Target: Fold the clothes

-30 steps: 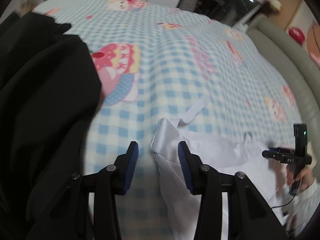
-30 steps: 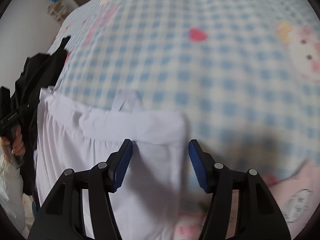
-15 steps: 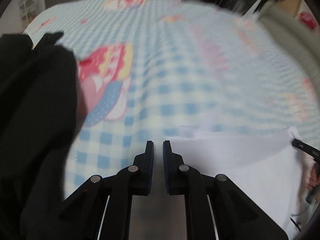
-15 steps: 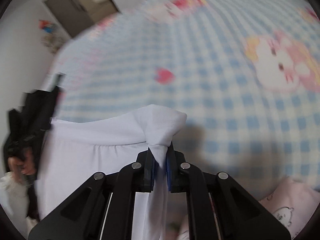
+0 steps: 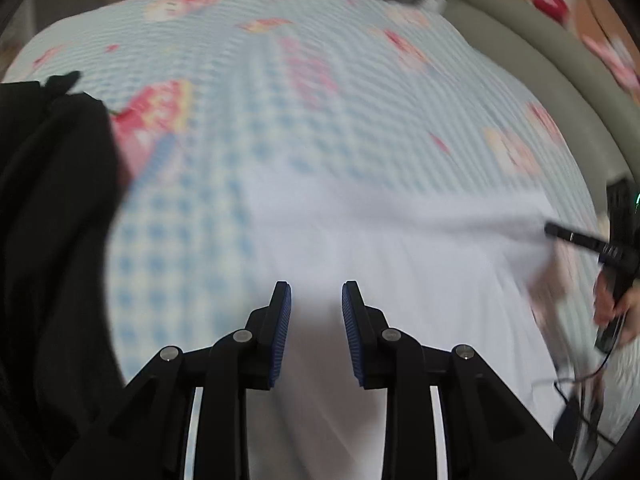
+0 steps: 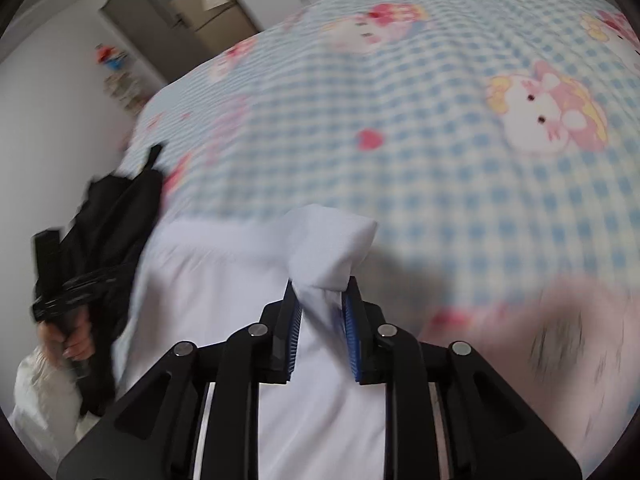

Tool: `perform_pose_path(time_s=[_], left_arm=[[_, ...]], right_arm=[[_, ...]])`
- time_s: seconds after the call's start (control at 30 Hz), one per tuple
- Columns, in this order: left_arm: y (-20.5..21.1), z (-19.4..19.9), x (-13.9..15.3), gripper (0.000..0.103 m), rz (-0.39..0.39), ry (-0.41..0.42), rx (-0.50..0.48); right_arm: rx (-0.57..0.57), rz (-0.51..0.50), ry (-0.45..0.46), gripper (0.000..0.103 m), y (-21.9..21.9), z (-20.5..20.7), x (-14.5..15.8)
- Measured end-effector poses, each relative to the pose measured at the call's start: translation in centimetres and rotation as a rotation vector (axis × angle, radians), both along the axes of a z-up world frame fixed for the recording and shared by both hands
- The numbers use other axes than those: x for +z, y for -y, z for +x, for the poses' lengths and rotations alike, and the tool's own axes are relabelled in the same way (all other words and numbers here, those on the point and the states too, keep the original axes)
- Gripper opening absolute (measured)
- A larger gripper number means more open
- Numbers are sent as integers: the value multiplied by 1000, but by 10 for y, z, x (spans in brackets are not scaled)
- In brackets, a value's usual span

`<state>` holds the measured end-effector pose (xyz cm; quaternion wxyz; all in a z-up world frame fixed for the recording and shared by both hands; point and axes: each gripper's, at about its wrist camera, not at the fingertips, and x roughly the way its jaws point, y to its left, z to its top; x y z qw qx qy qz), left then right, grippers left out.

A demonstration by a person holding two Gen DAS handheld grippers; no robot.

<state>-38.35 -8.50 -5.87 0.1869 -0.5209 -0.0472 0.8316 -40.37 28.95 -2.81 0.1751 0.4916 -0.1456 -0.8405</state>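
1. Right now my right gripper [image 6: 320,300] pinches a bunched corner of the white garment [image 6: 224,280]; cloth bulges out just past the tips.
2. Left gripper [image 5: 316,300] has its fingers spread w/ white cloth showing in the gap; can't tell if it's touching, view's blurred.
3. Garment lies on the checked bedspread [image 5: 320,100], its top edge running left-to-right betw. both grippers, body trailing back toward me.
4. Black clothes [image 5: 48,220] sit just beside it, on the left.
5. Key relation: cloth sits dead ahead of and under the left fingers, so I judge that side is nearer its own corner; whichever way the fold goes, it'd turn across that long edge.
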Motion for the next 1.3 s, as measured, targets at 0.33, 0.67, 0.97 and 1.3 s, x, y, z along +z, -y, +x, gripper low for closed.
perform_pose_path(time_s=[0.33,0.67,0.97,1.3], left_arm=[[-43,112,-59,28,-63,152,-18],[-42,73,-31,28,-32,87,-26],[-33,-11,-43,28,-22,84,-19],[-13,-94,-54,28,27,84,75]], right_arm=[[-4,-25,1,28,46,142,-19],[136,121,145,28,74,71,-66],[136,193,171,27,58,-38,-89],[110,104,84,33,16,-46,-72]])
